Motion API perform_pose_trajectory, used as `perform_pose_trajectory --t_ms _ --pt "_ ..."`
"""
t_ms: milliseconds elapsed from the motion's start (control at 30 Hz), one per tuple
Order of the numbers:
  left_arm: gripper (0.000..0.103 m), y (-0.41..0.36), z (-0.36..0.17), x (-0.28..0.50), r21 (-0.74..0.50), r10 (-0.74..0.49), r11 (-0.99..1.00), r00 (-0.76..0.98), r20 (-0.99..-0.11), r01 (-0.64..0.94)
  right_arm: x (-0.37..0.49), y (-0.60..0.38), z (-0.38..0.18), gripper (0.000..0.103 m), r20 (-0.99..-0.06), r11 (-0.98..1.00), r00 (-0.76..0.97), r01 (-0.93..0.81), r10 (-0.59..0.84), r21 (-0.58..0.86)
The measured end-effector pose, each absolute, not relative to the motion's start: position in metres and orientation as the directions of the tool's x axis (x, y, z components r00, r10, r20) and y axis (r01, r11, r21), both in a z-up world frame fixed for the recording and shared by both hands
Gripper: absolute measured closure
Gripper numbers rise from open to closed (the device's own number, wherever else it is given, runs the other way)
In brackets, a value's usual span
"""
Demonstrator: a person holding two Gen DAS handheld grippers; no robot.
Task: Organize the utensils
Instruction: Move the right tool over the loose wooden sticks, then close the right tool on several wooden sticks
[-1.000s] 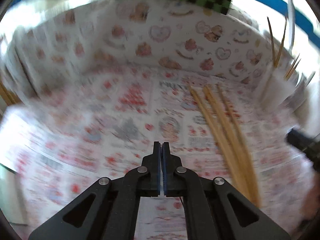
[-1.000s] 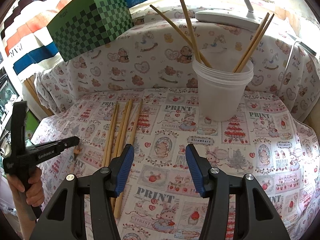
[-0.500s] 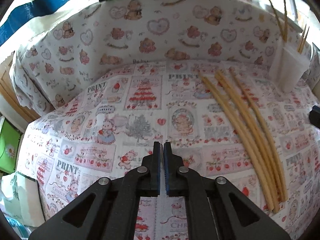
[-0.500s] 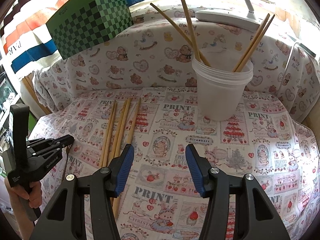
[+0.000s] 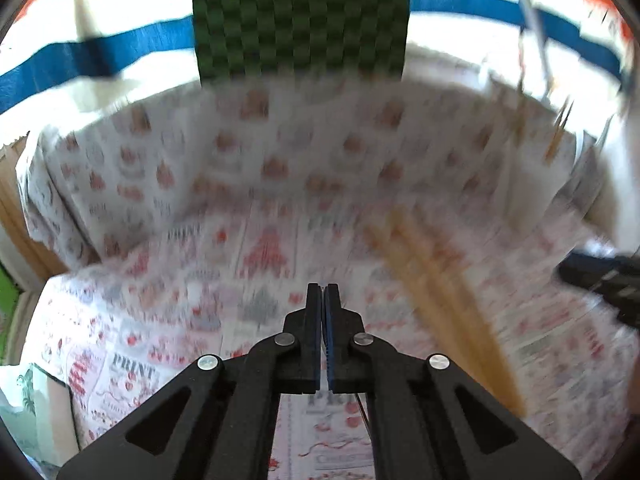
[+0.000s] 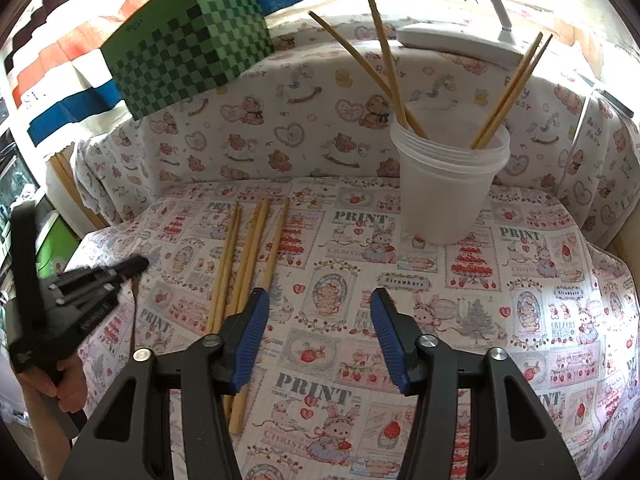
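Between narrower right gripper (image 6: 318, 304) fingers, nothing.

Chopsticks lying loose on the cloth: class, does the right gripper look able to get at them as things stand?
Probably yes. The loose chopsticks lie bare on the cloth, just left of the right gripper, whose empty jaws are closing. The left gripper sits off to the side.

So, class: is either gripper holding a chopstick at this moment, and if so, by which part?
Neither. The left gripper is shut on nothing; the right gripper is closing with nothing between its pads. The loose chopsticks lie on the cloth.
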State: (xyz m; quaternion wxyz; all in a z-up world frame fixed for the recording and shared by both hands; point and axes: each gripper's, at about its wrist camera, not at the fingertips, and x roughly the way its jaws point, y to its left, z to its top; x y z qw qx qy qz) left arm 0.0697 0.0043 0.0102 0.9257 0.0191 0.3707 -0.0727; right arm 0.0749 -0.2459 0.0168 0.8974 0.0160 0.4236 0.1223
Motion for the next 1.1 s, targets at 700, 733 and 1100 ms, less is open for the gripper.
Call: perform_pose_trajectory --t_ms 700,733,1100 --pt "0.102 0.051 0.04 0.066 0.022 0.113 0.992 0.827 -0.551 -0.121 0.147 -0.18 0.005 0.079 -0.863 0.97 0.46 -0.208 0.209 0.124" --pt "0.102 0.051 0.039 0.066 0.02 0.115 0.992 0.823 -0.556 -0.124 0.156 -0.177 -0.002 0.08 -0.873 0.973 0.448 -0.196 0.196 0.118" --pt "0.102 0.064 0.05 0.059 -0.011 0.13 0.987 0.834 -0.537 -0.161 0.19 -0.157 -0.04 0.082 -0.911 0.982 0.406 -0.187 0.071 -0.007"
